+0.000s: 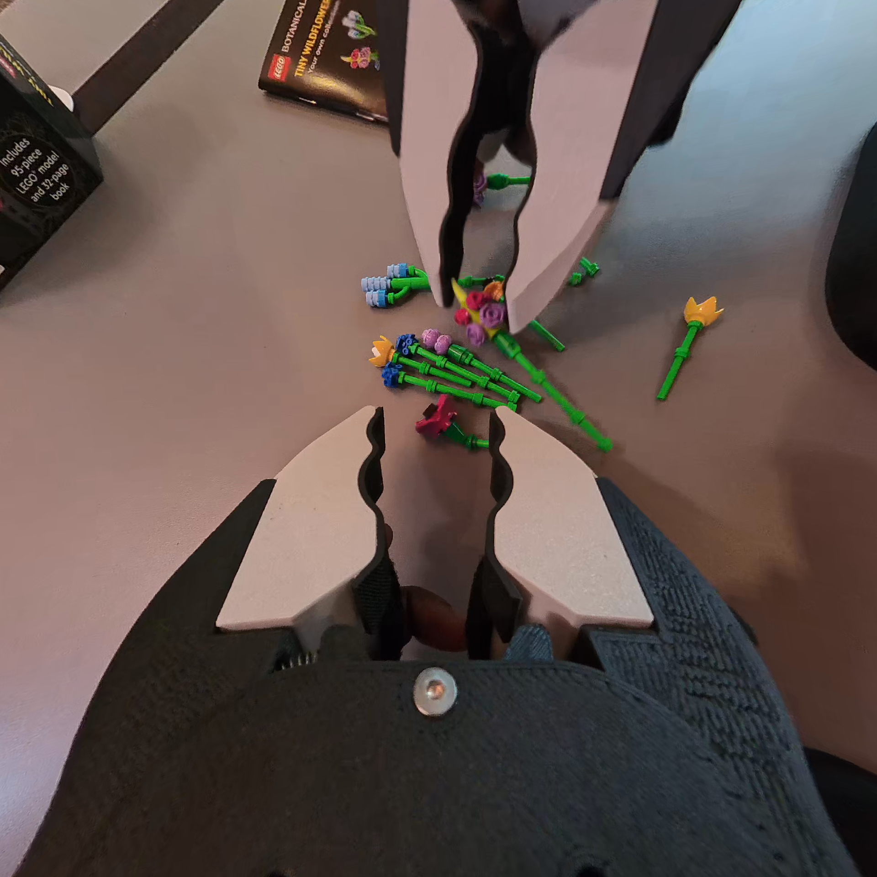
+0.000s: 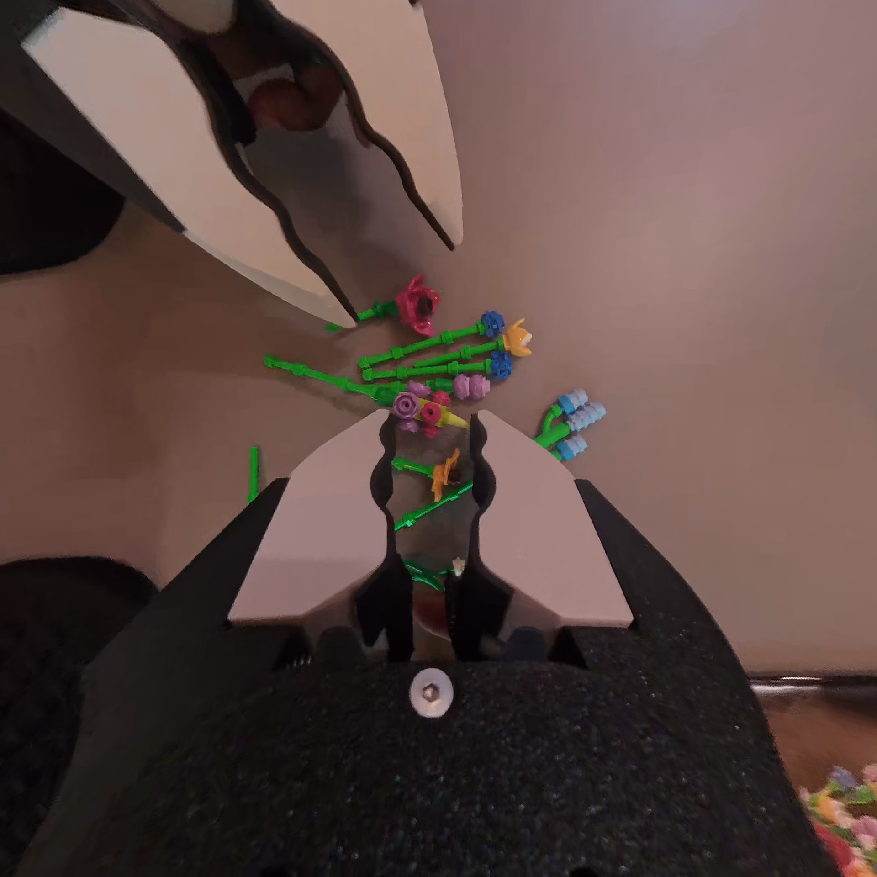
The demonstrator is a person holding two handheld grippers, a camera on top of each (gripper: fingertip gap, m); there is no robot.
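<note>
Both claws part-open, empty: left claw (image 1: pixel 436 417) nr magenta flower (image 1: pixel 439 417), right claw (image 2: pixel 429 420) over multicolour sprig (image 2: pixel 424 410).

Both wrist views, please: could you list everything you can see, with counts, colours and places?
Table: one, grey-beige, under everything.
Toy flowers: scattered mid-table, green stems.
Mixed cluster flower: one, red, purple and yellow, between the right gripper's tips.
Light blue sprig: one, three heads, beside the cluster.
Bundle: four stems lying together; two dark blue, one orange, one lilac.
Dark pink flower: one, just ahead of the left gripper.
Orange flower: one, lying apart.
Booklet: one, black, far edge.
Box: one, black, far corner.
Left gripper: jaws open, empty.
Right gripper: jaws open around the cluster.
</note>
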